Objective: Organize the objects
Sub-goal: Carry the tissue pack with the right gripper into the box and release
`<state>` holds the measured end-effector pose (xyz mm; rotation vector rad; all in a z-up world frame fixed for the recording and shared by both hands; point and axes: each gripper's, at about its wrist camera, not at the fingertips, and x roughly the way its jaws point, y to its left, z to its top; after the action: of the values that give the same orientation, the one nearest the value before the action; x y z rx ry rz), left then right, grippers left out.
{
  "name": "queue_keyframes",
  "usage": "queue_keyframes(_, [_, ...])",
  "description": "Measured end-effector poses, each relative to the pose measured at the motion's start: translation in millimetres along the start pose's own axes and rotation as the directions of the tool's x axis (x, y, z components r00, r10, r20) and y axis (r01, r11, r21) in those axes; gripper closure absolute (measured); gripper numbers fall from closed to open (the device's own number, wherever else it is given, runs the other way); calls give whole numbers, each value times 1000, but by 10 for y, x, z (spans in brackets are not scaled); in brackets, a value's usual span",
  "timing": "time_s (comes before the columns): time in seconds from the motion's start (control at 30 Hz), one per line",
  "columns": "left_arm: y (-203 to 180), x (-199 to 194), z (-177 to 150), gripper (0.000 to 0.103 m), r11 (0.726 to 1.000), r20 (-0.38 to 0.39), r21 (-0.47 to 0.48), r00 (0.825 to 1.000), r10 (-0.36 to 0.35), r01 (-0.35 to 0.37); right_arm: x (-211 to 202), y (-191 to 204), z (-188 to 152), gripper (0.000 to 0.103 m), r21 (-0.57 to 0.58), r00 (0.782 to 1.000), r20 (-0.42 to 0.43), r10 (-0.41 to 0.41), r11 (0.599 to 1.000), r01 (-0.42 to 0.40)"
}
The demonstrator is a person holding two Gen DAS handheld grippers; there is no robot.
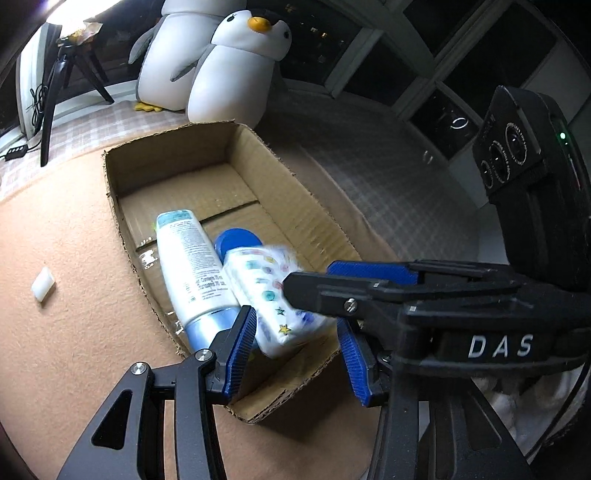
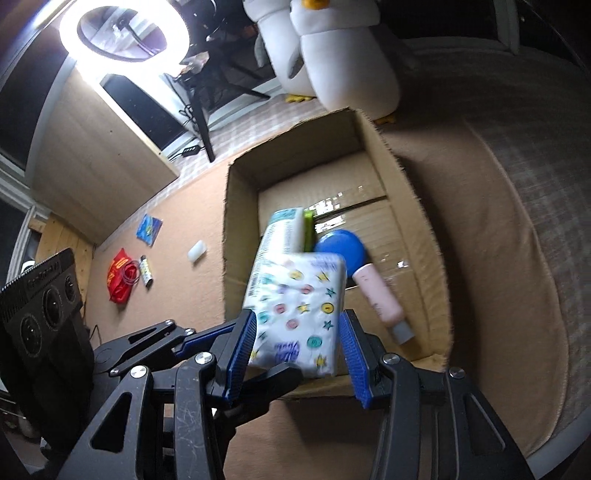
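An open cardboard box stands on the peach blanket. Inside lie a white tube with a silver-blue end, a blue round lid and a pink tube. A patterned tissue pack, blurred, hangs over the box's near end between my right gripper's spread blue fingers; contact is unclear. My left gripper is open just over the box's near rim, with the pack between its fingers. The right gripper also shows in the left wrist view.
Two plush penguins sit behind the box. On the blanket left of the box lie a small white block, a red pouch, a small tube and a blue packet. A ring light glares at the back left.
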<state>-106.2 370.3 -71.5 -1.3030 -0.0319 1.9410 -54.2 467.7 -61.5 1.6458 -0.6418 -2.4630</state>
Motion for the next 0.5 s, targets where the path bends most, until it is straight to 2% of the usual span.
queue_keyframes(0.1, [11, -60, -7, 47, 1000, 12, 5, 1000, 13, -13, -26, -16, 3, 60, 2, 1000, 12, -20, 1000, 20])
queue_keyframes(0.23, [75, -177, -27, 47, 1000, 30, -1, 999, 22, -22, -55, -10, -6, 59, 4, 999, 22, -25, 1000, 25])
queue_keyframes(0.5, [462, -588, -146, 47, 996, 82, -61, 994, 72, -68, -88, 206, -14, 55, -15, 998, 56, -28, 999, 29])
